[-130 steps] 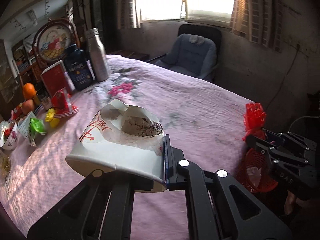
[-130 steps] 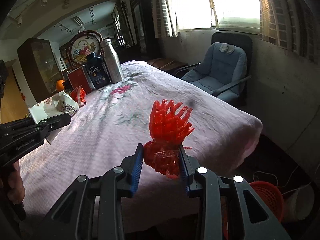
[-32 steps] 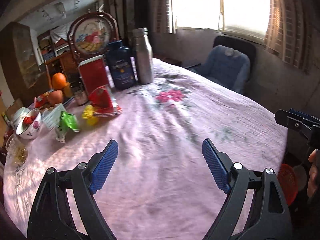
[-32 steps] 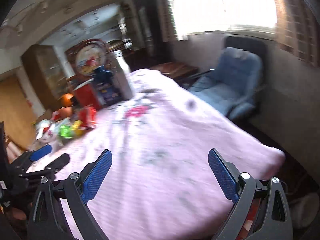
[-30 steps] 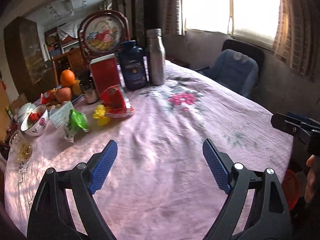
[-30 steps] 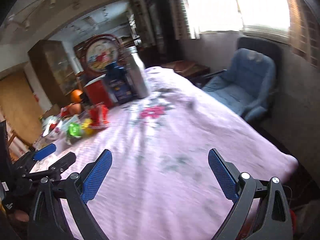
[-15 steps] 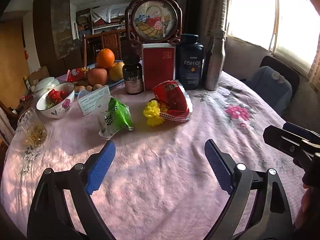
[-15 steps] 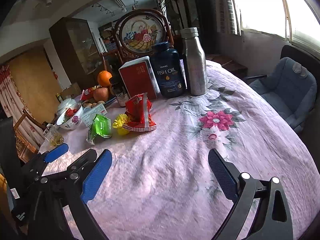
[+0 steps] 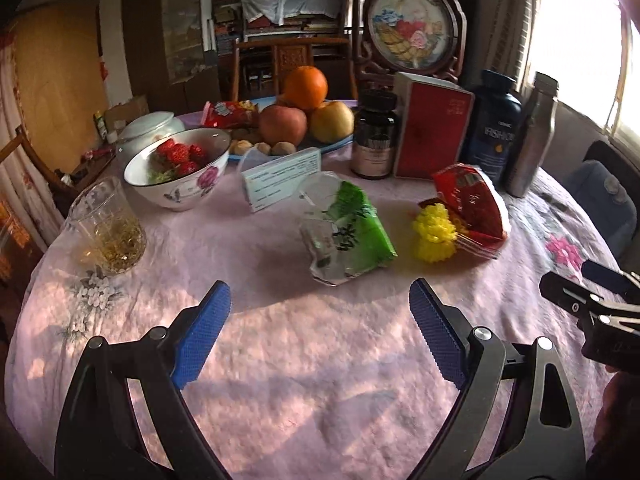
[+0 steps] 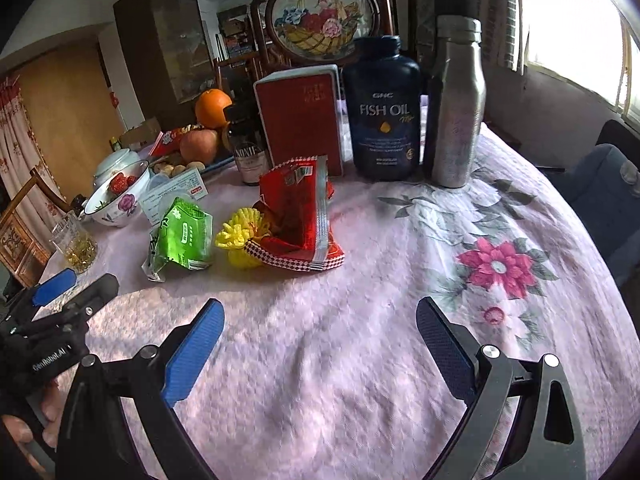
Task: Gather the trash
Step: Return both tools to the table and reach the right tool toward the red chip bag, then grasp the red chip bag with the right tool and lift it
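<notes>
The left tool (image 9: 318,330) hangs over the near part of the worktop (image 9: 304,392), its blue-padded jaws spread wide with nothing between them. Just beyond lies a green and clear wrapper (image 9: 348,236), and to its right a yellow frilled paper cup (image 9: 434,232) touches a red foil packet (image 9: 472,204). Toward the left edge stands a glass (image 9: 106,232); behind it a bowl of strawberries (image 9: 176,172). Along the far edge are fruit on a plate (image 9: 308,116), a dark jar (image 9: 374,136), a red box (image 9: 430,128), a fish oil bottle (image 9: 496,128) and a steel flask (image 9: 532,132). The right tool (image 9: 588,296) enters at the right edge.
</notes>
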The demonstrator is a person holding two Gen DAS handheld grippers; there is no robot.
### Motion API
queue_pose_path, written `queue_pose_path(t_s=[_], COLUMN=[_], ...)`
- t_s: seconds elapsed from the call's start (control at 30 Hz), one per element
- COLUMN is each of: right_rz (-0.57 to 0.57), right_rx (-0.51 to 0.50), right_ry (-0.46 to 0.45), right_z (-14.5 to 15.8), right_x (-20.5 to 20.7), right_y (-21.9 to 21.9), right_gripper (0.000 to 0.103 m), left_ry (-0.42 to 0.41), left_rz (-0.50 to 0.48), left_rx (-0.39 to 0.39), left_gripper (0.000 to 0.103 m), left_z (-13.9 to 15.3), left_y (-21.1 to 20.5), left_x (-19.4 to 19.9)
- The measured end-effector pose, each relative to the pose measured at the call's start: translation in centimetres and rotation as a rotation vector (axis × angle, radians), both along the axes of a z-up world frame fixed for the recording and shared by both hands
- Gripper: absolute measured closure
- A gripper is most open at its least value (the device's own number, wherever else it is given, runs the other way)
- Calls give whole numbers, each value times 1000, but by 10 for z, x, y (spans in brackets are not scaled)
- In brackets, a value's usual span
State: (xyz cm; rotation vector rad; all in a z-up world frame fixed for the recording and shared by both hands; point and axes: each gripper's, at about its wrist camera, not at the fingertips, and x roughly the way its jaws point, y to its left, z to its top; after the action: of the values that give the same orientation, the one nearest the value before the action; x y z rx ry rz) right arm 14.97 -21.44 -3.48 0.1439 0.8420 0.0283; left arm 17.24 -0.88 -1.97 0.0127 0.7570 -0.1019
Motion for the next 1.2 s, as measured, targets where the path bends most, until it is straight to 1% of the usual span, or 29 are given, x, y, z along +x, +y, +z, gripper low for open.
queue_pose_path(t_s=[0.07,0.13,0.17,0.23,0.27,0.43,0.5,0.57,0.67,0.73,0.77,0.87,1.0,1.13,1.2], right_rz=[14,14,4,-5,-11,-54,-56,-56,-59,-51,-46,-67,-99,-108,-128], right_rx=[12,17,18,41,49,-2,-9,-4,-4,-5,5,19,82,100,103], right_ry=[7,1,0,-2,-3,28,52,74,95,87,77,26,-32,-49,-63], right_z=[-5,-7,-7,-7,-8,-17,-23,-29,-34,-32,-28,-15,2,2,-1], right_x=[14,30,37,50,57,87,96,102,106,102,97,77,37,4,-7], right_y=[5,7,7,6,5,6,7,8,7,8,8,-1,-17,-21,-24], right_gripper=[12,17,18,27,30,39,46,55,66,80,84,86,86,86,86], left_ry=[28,50,58,69,68,71,75,74,72,72,72,74,78,78,77], left_rz=[47,68,68,64,63,57,55,55,50,46,45,43,42,35,32], left_rx=[-23,-30,-34,-34,-33,-38,-38,-41,-45,-45,-44,-42,-36,-35,-34], left_gripper=[15,15,15,15,15,15,15,15,15,15,15,15,15,15,15], left_z=[-6,-10,-12,-13,-14,-15,-15,-15,-15,-15,-15,-16,-18,-19,-19], left_y=[13,17,17,15,14,12,12,11,10,9,9,8,7,5,4], left_x=[9,13,14,16,15,15,16,15,15,14,14,14,14,14,13])
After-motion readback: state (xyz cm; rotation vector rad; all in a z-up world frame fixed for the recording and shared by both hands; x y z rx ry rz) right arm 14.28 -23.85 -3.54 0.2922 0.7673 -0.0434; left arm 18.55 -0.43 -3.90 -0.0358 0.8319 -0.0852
